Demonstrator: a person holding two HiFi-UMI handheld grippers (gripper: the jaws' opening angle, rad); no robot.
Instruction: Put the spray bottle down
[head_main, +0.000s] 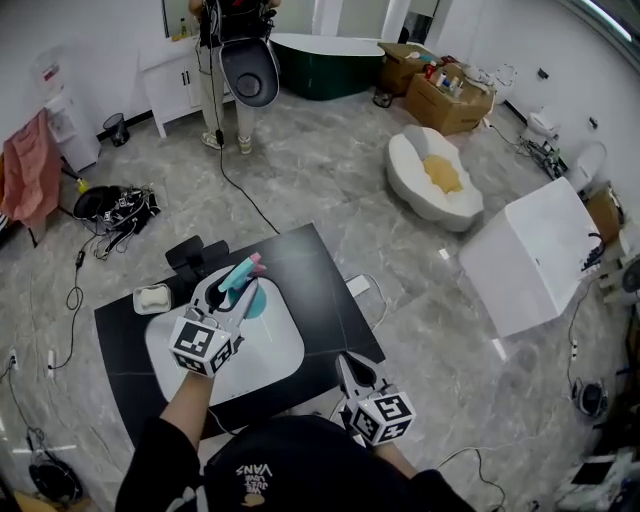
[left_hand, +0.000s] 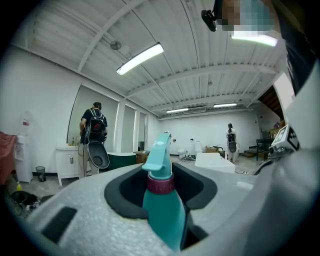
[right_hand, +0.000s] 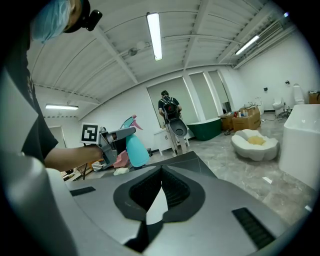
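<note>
A teal spray bottle (head_main: 243, 281) with a pink nozzle tip and a maroon collar is held tilted above the white sink basin (head_main: 270, 360) set in the black table (head_main: 315, 275). My left gripper (head_main: 237, 292) is shut on the bottle's body. In the left gripper view the bottle (left_hand: 161, 210) stands between the jaws, spray head up. The right gripper view shows the bottle (right_hand: 136, 149) and the left gripper (right_hand: 116, 138) off to the left. My right gripper (head_main: 352, 372) hangs by the table's front right edge, jaws together and holding nothing.
A soap dish (head_main: 152, 297) lies at the table's left, with a black object (head_main: 190, 254) behind it. On the floor are cables, a white box (head_main: 530, 255), a white cushion-like basin (head_main: 435, 180) and a green bathtub (head_main: 325, 62). A person (head_main: 235, 60) stands at the back.
</note>
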